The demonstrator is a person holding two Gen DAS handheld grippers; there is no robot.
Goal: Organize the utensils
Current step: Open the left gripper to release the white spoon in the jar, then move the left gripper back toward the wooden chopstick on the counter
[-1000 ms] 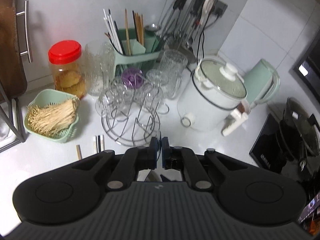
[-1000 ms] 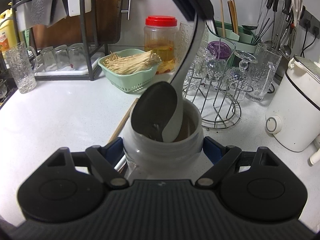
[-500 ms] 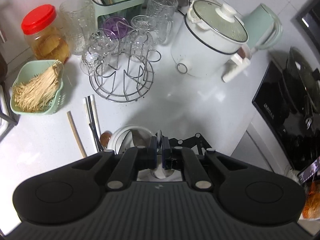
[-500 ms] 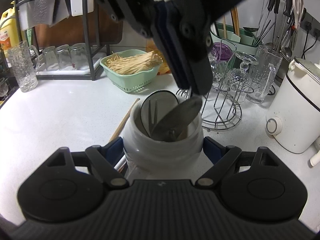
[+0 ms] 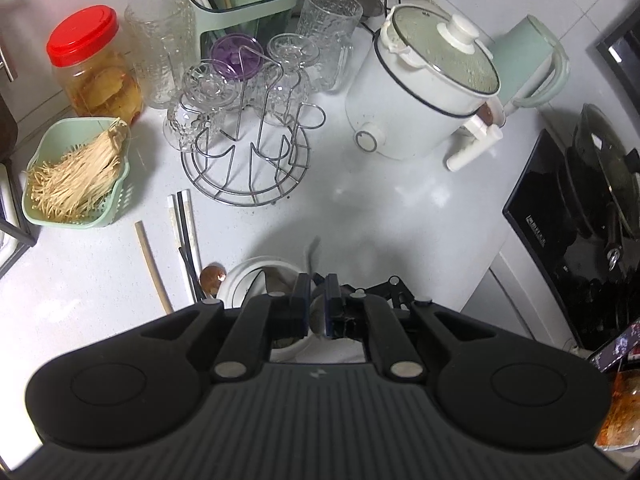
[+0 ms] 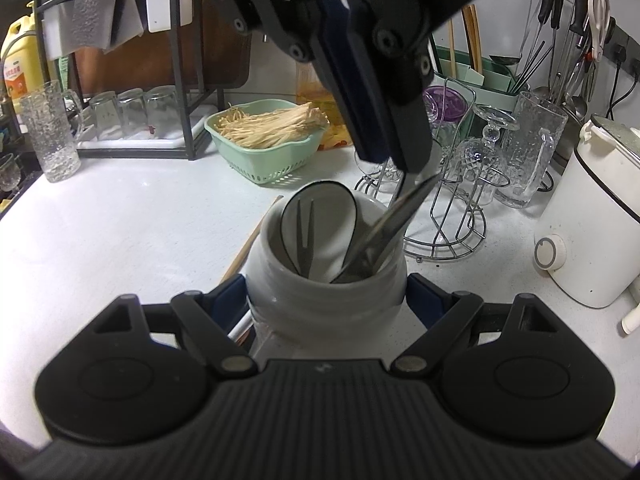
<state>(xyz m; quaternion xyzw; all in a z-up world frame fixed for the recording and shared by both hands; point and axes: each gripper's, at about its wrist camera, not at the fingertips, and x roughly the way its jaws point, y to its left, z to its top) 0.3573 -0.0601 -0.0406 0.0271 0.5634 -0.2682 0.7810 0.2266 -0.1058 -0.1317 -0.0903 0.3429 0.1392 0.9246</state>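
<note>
On the white counter point(image 5: 400, 216), toward 9 o'clock of the left wrist view, several utensils are not yet put away: 1 wooden chopstick point(image 5: 153, 266), a small bundle of white and black chopsticks point(image 5: 185, 232) beside it, and a copper-coloured spoon point(image 5: 213, 276) lying just beside the white jar point(image 6: 320, 300). That jar, at 6 o'clock of the counter in the right wrist view, is where the sorted pieces appear to go; it is held steady by the right gripper point(image 6: 326, 306), whose blue pads clamp its sides. Inside it stand a broad spoon with a 2-pronged fork point(image 6: 306, 224) resting against its bowl, so at least 2 pieces look done. Toward 1 o'clock of the jar mouth, a long steel spoon point(image 6: 384, 232) leans in with its bowl already down inside and its handle tip between the fingers of the left gripper point(image 6: 404, 164), whose jaws are just opening around it. Judging from this, the spoon's drop is nearly complete, and roughly 4 or 5 loose items on the counter remain. The green holder point(image 5: 256, 4) at 12 o'clock already carries other chopsticks.
</note>
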